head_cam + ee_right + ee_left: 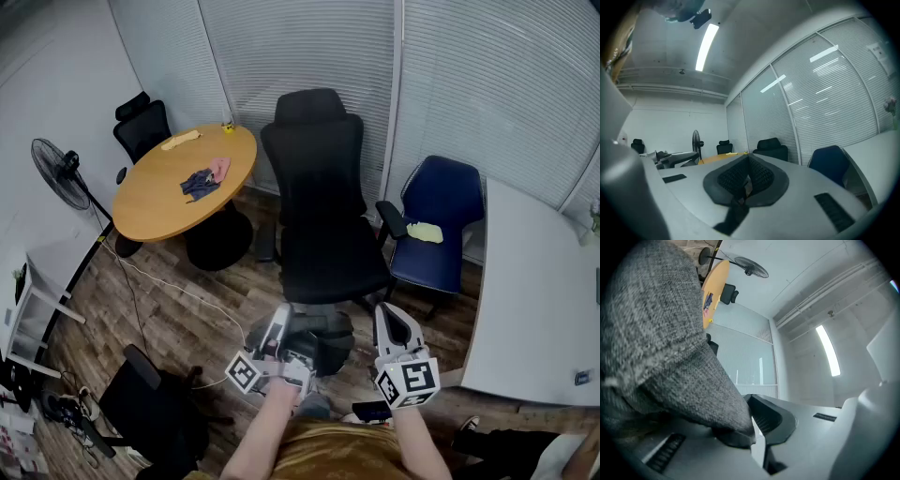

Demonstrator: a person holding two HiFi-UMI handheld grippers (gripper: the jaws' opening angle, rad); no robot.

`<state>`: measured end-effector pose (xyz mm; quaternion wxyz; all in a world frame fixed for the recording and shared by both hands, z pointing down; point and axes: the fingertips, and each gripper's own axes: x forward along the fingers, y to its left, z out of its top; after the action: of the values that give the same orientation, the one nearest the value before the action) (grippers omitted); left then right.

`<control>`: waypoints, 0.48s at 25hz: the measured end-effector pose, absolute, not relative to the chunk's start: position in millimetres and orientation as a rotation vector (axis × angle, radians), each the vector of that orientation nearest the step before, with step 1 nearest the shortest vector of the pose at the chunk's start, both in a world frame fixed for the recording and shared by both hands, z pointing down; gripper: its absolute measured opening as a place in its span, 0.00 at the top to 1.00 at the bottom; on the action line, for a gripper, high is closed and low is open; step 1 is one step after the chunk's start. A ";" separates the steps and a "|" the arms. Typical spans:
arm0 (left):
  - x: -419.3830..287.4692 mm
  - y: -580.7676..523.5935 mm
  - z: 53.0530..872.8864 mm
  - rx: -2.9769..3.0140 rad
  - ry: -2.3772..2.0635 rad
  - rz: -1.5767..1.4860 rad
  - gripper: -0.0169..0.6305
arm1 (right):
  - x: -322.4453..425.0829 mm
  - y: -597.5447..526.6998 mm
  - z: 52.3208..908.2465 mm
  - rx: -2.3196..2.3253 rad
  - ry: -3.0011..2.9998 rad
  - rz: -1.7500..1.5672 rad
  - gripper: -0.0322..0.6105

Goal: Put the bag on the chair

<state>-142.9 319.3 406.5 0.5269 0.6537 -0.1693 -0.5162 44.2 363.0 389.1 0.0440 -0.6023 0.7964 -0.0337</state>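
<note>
Gripping grey bag (323,339), left gripper (279,323); right gripper (394,323) closed; black chair (323,234) ahead.

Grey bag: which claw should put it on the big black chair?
Left. The left claw is shut on the grey woven fabric bag, right before the black high-backed office chair. The right claw is shut, holding nothing visible.

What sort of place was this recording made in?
Most likely a small office meeting room. A round table stands in the corner, a black office chair is one of several chairs around it, and blinds cover glass walls.
</note>
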 end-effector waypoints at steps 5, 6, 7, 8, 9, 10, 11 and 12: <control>-146.7 319.1 400.8 1.574 -0.419 -1.262 0.94 | 45.3 364.8 389.0 -1.828 2.449 -0.098 0.93; -146.5 317.9 398.7 1.575 -0.418 -1.267 0.94 | 46.4 364.7 387.9 -1.827 2.449 -0.094 0.93; -145.9 316.9 396.1 1.575 -0.416 -1.272 0.94 | 47.4 364.5 386.7 -1.826 2.449 -0.090 0.93; -144.9 316.3 393.6 1.575 -0.415 -1.276 0.94 | 48.5 364.4 385.6 -1.825 2.449 -0.085 0.93; -143.9 316.2 391.7 1.578 -0.416 -1.277 0.94 | 49.5 364.3 384.6 -1.823 2.450 -0.081 0.93; -143.0 316.4 389.9 1.581 -0.417 -1.277 0.94 | 50.5 364.4 383.9 -1.820 2.453 -0.078 0.93; -142.3 316.8 388.5 1.584 -0.419 -1.278 0.94 | 51.7 364.6 383.7 -1.815 2.456 -0.080 0.93; -142.2 317.5 387.5 1.587 -0.422 -1.281 0.94 | 53.0 365.3 383.9 -1.807 2.458 -0.085 0.93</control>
<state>-142.2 317.5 387.5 0.5050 0.6577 -0.1748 -0.5309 53.0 365.3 383.9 0.0447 -0.5916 0.8045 -0.0280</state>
